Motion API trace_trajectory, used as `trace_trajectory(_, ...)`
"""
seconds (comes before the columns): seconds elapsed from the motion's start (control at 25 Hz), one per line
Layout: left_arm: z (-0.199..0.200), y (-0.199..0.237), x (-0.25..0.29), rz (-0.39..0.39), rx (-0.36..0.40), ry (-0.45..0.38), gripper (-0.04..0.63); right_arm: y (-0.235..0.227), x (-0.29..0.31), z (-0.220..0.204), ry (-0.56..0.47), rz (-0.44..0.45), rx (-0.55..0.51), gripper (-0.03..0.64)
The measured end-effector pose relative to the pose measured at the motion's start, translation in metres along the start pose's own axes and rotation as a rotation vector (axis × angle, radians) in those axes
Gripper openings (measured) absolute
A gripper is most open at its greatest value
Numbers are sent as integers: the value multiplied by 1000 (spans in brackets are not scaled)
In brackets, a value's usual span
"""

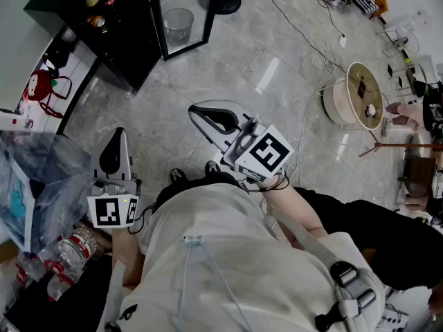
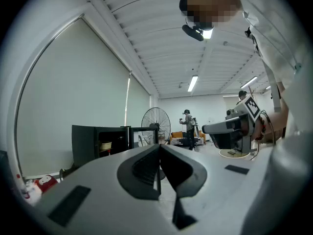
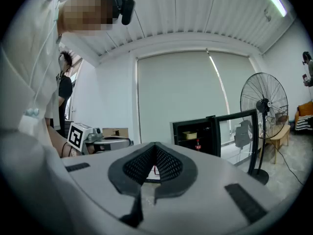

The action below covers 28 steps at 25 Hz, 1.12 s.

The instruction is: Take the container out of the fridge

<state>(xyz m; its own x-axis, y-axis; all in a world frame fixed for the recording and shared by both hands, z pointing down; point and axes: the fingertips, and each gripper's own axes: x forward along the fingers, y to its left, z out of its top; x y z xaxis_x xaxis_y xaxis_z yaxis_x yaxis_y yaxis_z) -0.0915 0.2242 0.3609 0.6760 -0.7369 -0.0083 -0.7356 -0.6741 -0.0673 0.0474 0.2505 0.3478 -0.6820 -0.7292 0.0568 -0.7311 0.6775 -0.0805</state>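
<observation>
The container (image 3: 190, 135), a shallow yellowish tub, sat on the upper shelf of the small black fridge (image 1: 131, 43), above a red-capped bottle (image 3: 197, 145) on the shelf below. The fridge's glass door (image 1: 183, 19) stood swung wide open. Nothing had been reached for yet, so this looked like the approach step. The person stood well back on the floor, with the left gripper (image 1: 118, 135) and the right gripper (image 1: 197, 113) both clenched on nothing and held out in front. To my eye the next move called for stepping up to the fridge, parting one pair of jaws and sliding them in level over the shelf edge. The grey marbled floor (image 1: 228, 68) ran out to a pedestal fan (image 3: 264, 104), loose cables (image 1: 297, 30) and a low round wooden table (image 1: 360, 92). A plastic bag (image 1: 41, 178) and a water bottle (image 1: 73, 247) lay by the person's left side.
</observation>
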Motion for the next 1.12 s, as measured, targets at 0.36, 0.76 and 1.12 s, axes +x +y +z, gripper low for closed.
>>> trace_trajectory(0.36,3,-3,-8,0,7,-4,9,14,-5,1,-9,15,11,15)
trace_trajectory(0.76,-2,0,-14,7,-2,0,9,13,-7,0,-38,8,57,17)
trace_trajectory(1.12,-10,20,-27,20,-23,3,9,18,6,-7,-8,-6,71,17)
